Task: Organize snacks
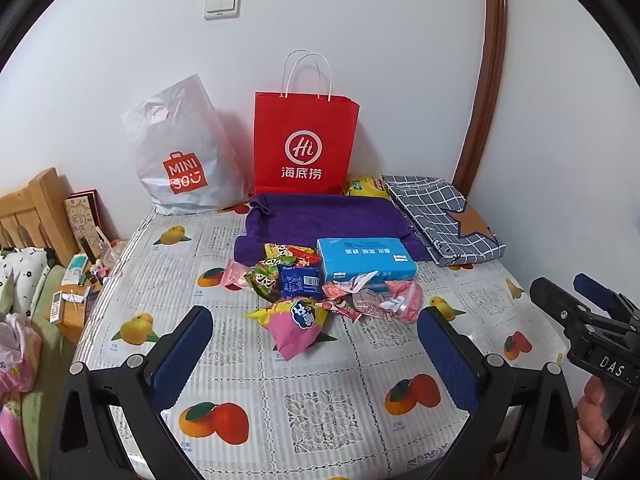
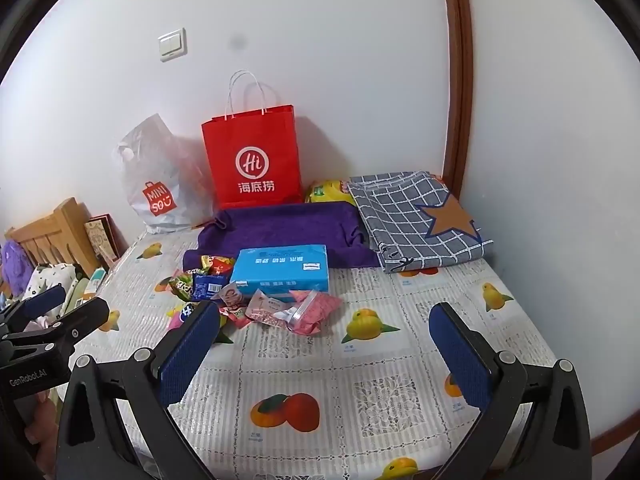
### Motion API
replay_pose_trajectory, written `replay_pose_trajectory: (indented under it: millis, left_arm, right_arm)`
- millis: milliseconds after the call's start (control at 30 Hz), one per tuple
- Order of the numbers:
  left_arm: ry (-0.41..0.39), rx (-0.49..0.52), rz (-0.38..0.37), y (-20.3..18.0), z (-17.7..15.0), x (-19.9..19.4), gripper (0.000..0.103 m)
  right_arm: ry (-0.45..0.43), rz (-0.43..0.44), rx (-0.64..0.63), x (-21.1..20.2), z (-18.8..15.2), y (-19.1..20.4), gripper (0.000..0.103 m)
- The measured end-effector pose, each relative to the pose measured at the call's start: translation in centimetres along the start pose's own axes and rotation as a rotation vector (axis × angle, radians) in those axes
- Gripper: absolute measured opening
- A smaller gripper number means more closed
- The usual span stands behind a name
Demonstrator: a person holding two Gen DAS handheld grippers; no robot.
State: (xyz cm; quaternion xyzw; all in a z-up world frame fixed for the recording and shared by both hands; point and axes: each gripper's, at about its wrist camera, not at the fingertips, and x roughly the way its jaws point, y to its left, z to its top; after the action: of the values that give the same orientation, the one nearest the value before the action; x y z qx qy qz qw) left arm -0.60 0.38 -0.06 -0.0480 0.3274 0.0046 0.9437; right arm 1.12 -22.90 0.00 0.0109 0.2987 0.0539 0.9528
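Snack pile [image 1: 320, 292] is heaped on the table [image 1: 320, 396], touching the front edge of the blue tissue pack [image 1: 366, 260]. Left gripper [image 1: 316, 354] is held spread wide, empty, just short of the pile's pink packet [image 1: 298, 330]. Right gripper [image 2: 324, 356] is also spread wide w/ nothing gripped, nearer than the pack, pile off its left finger.
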Motion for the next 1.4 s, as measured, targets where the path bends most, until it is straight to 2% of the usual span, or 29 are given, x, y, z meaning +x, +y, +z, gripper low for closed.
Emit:
replay_pose_trajectory:
  millis: [1400]
  left_arm:
    - [-0.016,0.004,0.016,0.0,0.57,-0.74,0.102]
  right_arm:
    - [-0.016,-0.012,-0.008,-0.39,-0.18,0.67,0.103]
